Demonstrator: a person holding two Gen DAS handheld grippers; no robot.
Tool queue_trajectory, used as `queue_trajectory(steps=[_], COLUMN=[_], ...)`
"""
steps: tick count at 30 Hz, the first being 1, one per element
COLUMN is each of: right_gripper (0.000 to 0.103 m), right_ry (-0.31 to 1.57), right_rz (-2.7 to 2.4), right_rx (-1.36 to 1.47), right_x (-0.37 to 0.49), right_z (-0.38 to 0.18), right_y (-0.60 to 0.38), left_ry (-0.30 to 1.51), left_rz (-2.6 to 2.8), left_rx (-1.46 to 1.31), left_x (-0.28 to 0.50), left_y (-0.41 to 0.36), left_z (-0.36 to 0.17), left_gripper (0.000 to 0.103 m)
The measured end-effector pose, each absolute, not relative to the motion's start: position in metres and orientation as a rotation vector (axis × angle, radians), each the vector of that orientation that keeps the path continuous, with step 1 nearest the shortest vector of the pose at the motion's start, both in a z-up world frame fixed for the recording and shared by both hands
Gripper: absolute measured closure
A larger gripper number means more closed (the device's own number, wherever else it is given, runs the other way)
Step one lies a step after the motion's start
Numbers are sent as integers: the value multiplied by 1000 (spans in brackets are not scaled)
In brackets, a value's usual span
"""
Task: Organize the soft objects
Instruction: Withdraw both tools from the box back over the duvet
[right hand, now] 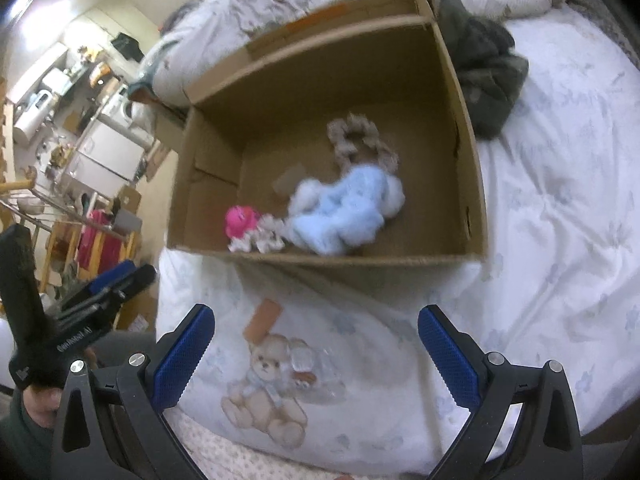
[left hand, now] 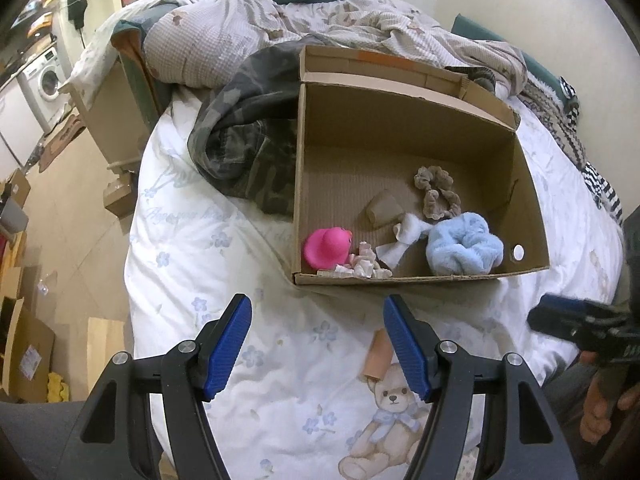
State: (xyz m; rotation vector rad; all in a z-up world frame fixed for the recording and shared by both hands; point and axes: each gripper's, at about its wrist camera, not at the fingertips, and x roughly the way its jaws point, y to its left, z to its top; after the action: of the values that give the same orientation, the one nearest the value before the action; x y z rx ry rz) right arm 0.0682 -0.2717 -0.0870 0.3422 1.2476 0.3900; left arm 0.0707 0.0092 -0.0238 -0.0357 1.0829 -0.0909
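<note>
An open cardboard box point(left hand: 532, 236) point(right hand: 476, 184) sits on the bed. Inside lie a pink rubber duck point(left hand: 326, 248) point(right hand: 240, 220), a fluffy light-blue cloth point(left hand: 464, 248) point(right hand: 344, 212), a beige scrunchie point(left hand: 438, 192) point(right hand: 360, 140), a white cloth piece point(left hand: 400, 240), small pink-white bits point(left hand: 362, 266) point(right hand: 260, 236) and a tan roll point(left hand: 384, 208). My left gripper point(left hand: 318, 344) is open and empty, just in front of the box. My right gripper point(right hand: 316, 356) is open and empty, also in front of the box. A small orange-tan tube point(left hand: 378, 354) point(right hand: 264, 318) lies on the sheet between them.
The bed has a white quilt point(left hand: 224, 248) with a teddy bear print point(left hand: 394, 404) point(right hand: 268, 392). A camouflage garment point(left hand: 248, 136) point(right hand: 488, 68) lies beside the box, crumpled bedding point(left hand: 224, 28) behind it. Cardboard boxes point(left hand: 24, 344) stand on the floor at left.
</note>
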Motion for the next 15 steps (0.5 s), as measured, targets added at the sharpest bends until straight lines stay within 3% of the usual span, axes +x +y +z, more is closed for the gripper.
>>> queue_trajectory(steps=[8, 12, 15], right_gripper=[0, 20, 27], right_ry=[1382, 1428, 1464], right_rz=[396, 435, 474], right_rx=[285, 289, 243], right_x=[70, 72, 71], right_z=[-117, -127, -134], right_y=[-255, -247, -228], left_ry=[1105, 1114, 1121], left_rz=[-60, -51, -42], left_rx=[-74, -94, -97], left_x=[78, 80, 81], left_y=[18, 22, 23], left_z=[-28, -29, -30], left_gripper=[37, 37, 37])
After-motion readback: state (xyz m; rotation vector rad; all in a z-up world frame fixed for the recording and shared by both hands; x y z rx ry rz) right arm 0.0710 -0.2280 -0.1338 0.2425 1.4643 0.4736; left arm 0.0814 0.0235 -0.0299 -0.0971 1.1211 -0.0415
